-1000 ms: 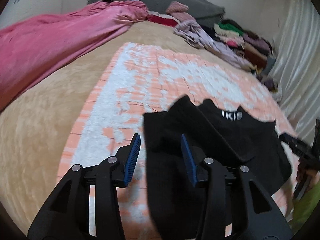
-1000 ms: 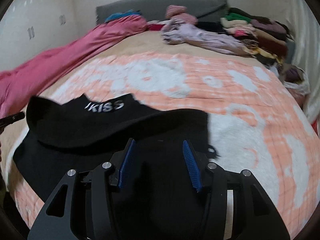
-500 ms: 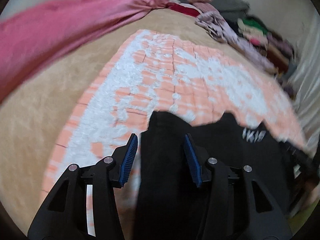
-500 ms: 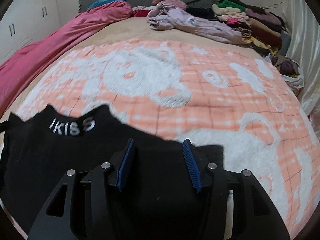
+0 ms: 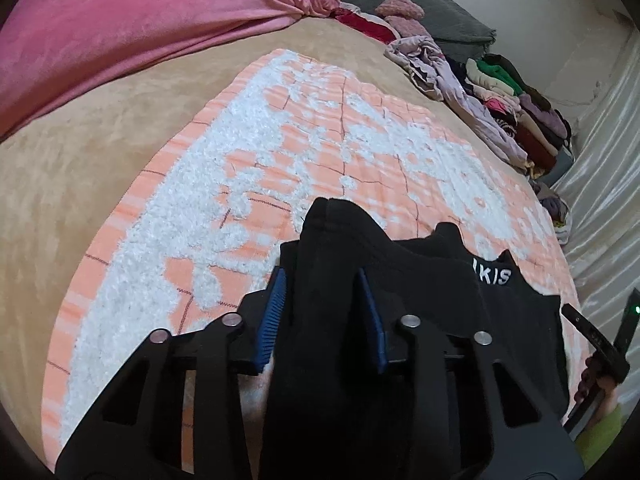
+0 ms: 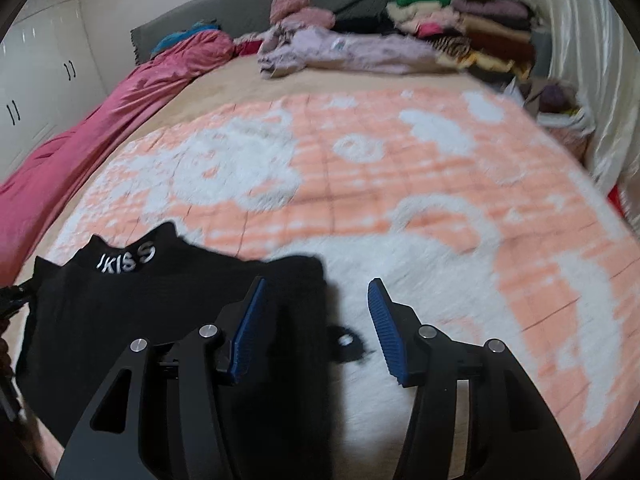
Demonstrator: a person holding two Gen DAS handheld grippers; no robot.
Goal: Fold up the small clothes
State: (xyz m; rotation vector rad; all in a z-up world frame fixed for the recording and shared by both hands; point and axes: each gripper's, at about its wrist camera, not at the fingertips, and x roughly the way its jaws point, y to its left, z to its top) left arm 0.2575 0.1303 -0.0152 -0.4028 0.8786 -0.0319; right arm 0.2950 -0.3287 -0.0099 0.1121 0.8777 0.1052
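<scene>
A small black garment [image 5: 420, 300] with white "IKISS" lettering lies on an orange-and-white blanket [image 5: 320, 152] on the bed. My left gripper [image 5: 322, 284] is open, with a raised fold of the garment between its blue pads; I cannot tell whether the pads touch it. In the right wrist view the garment [image 6: 120, 300] lies flat at lower left. My right gripper [image 6: 318, 286] is open and empty above the garment's right edge, where a small black tab [image 6: 346, 340] sticks out.
A pink duvet [image 5: 140, 28] lies along the left of the bed. Lilac clothing [image 6: 344, 50] and a stack of folded clothes [image 6: 468, 28] sit at the far end by a grey headboard [image 6: 280, 12]. A white curtain [image 5: 600, 184] hangs on the right.
The garment has been drawn toward the near edge and laid flatter. My right gripper has opened wider and shifted right, off the garment. My left gripper stays open over a fold.
</scene>
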